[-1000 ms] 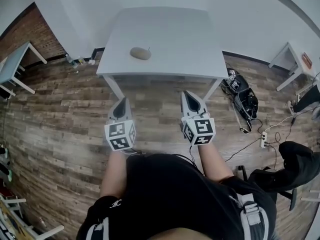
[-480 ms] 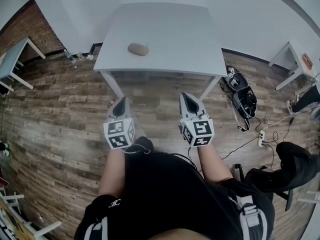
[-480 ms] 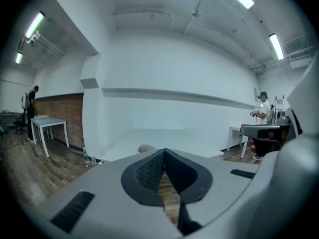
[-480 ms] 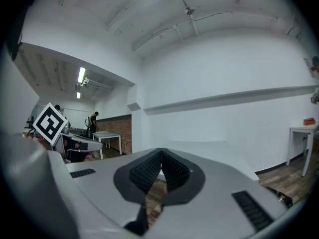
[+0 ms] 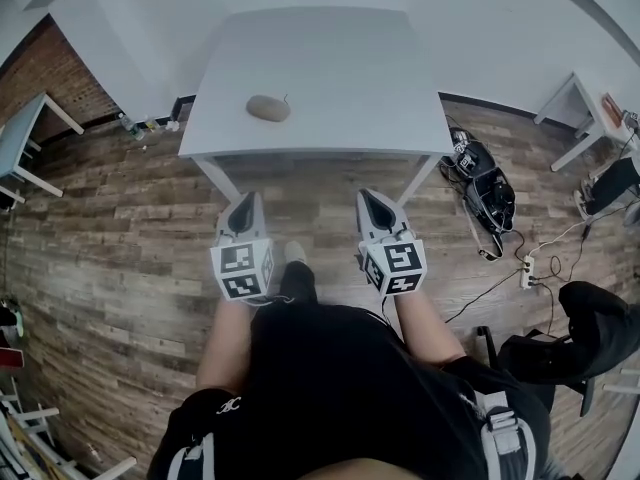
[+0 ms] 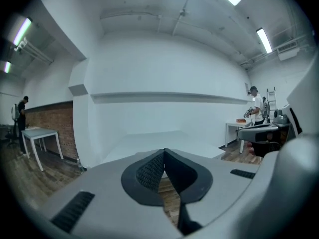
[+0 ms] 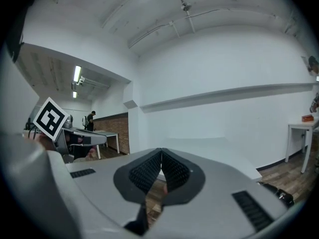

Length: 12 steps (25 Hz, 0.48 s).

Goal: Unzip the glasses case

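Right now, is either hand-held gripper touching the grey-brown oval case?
No, the left hand-held gripper and right hand-held gripper hang short of the white table bearing the case.

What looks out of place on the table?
Nothing stands out. The tan oval glasses case lies alone on the white rectangular table; left tongs and right tongs are shut, empty, short of it.

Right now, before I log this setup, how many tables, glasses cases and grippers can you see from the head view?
Tables: 3, the middle table, the left table and the right table
Glasses cases: 1, the glasses case on the middle table
Grippers: 2, the left gripper and the right gripper, jaws shut on nothing
Total: 6
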Each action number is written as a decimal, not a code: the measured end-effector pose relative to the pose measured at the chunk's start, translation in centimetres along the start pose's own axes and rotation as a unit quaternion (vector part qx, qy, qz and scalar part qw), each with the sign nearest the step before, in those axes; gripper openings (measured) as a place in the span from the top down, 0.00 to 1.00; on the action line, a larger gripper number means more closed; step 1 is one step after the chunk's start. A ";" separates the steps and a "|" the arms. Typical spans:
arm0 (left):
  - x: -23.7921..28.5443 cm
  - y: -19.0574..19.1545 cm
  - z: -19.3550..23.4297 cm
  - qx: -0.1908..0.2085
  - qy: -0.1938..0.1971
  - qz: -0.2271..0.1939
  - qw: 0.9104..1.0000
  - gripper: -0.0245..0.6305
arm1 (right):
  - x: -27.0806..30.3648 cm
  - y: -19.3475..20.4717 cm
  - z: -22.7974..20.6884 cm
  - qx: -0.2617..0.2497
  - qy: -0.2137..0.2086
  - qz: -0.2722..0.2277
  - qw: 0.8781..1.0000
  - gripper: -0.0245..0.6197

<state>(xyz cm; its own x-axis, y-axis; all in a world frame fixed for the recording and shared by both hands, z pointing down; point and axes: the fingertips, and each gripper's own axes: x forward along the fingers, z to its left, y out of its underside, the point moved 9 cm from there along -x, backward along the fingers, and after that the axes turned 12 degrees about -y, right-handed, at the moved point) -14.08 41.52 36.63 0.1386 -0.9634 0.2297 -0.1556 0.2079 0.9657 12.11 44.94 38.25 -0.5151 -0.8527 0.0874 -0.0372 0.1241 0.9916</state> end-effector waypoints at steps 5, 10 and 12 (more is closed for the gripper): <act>5.2 0.1 1.5 -0.009 0.001 0.014 1.000 0.96 | 4.7 -0.1 -1.9 -0.004 -0.003 0.011 1.000 0.94; 11.4 -0.8 4.3 -0.033 0.001 0.025 0.999 0.96 | 11.7 -1.2 -3.7 -0.017 -0.019 0.036 0.999 0.94; 14.4 -0.9 5.7 -0.053 0.006 0.031 0.998 0.96 | 14.9 -1.7 -4.5 -0.021 -0.026 0.047 0.998 0.94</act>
<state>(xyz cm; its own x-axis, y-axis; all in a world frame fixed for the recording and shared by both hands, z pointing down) -17.50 26.50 38.36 0.1439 -0.9460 0.2906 -0.0601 0.2847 0.9567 8.33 29.77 38.30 -0.5580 -0.8110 0.1760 0.0487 0.1797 0.9825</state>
